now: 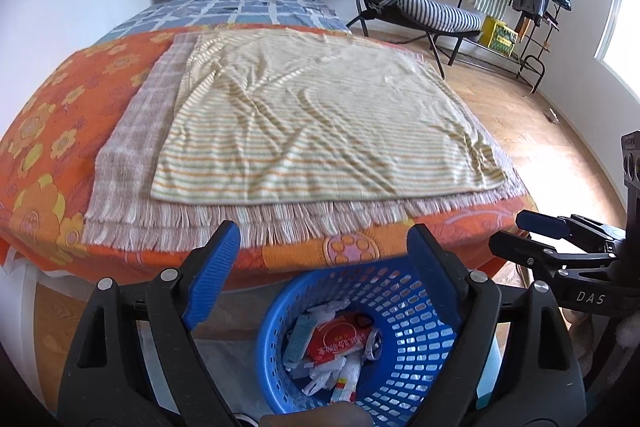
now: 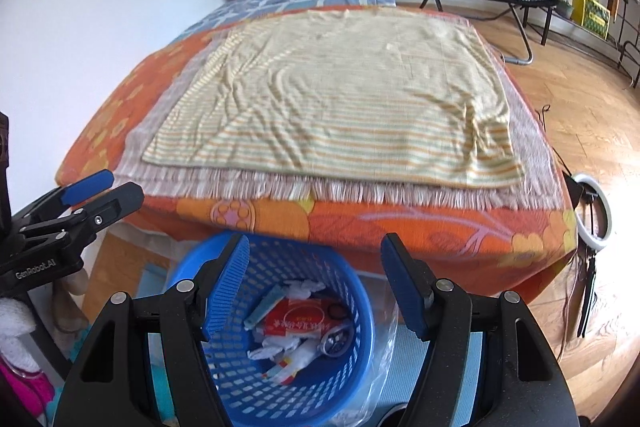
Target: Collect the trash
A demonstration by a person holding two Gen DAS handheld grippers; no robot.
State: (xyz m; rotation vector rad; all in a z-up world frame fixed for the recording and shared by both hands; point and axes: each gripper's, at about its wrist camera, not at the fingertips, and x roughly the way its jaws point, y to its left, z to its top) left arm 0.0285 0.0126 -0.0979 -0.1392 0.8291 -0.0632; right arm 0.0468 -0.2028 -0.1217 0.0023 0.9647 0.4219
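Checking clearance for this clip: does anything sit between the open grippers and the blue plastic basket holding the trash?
Nothing visible does. The left gripper and right gripper, both open and empty, hover above the blue perforated plastic basket, whose mouth is uncovered.

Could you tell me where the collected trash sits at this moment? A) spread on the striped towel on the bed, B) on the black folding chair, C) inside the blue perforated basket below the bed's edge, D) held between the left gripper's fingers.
C: the wrappers and crumpled paper lie in the blue basket, while the left gripper and right gripper are both open and empty.
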